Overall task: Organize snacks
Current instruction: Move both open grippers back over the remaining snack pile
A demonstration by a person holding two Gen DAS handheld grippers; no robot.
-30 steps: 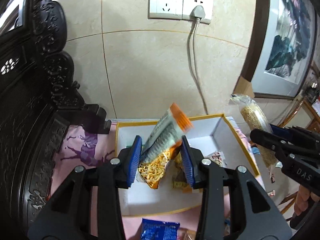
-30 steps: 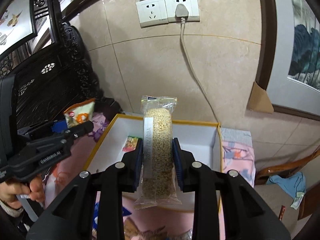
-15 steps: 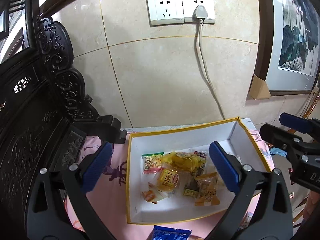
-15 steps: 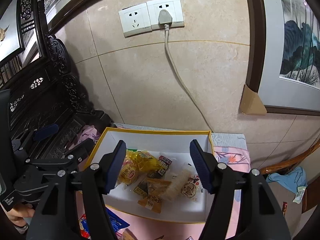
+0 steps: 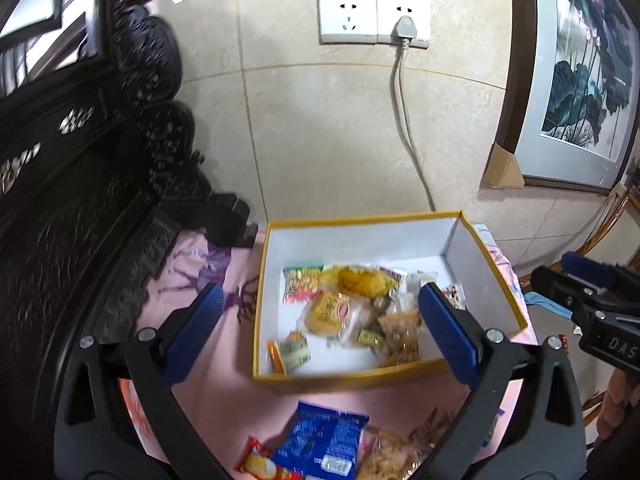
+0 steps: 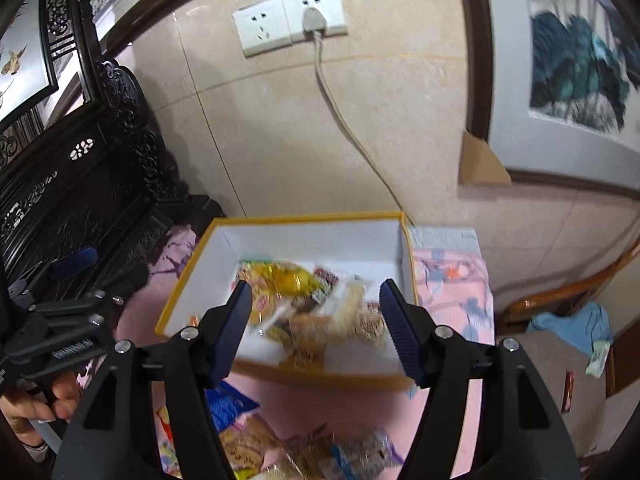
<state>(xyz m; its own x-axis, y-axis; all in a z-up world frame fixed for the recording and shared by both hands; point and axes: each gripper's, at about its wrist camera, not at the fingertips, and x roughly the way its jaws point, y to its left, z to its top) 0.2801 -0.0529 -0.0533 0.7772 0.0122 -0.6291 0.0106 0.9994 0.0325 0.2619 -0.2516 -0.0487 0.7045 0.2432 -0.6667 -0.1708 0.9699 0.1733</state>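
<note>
Snacks still loose, like the blue packet [image 5: 324, 440], lie on the surface below both claws, nearer than the box [image 5: 360, 380]. Left claw [image 5: 320, 336] and right claw [image 6: 316, 328] gape empty; the left looks nearer.

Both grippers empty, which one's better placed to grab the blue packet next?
Left, probably. The blue packet lies between the left gripper fingers in front of the box; the right gripper sees it off-center.
</note>
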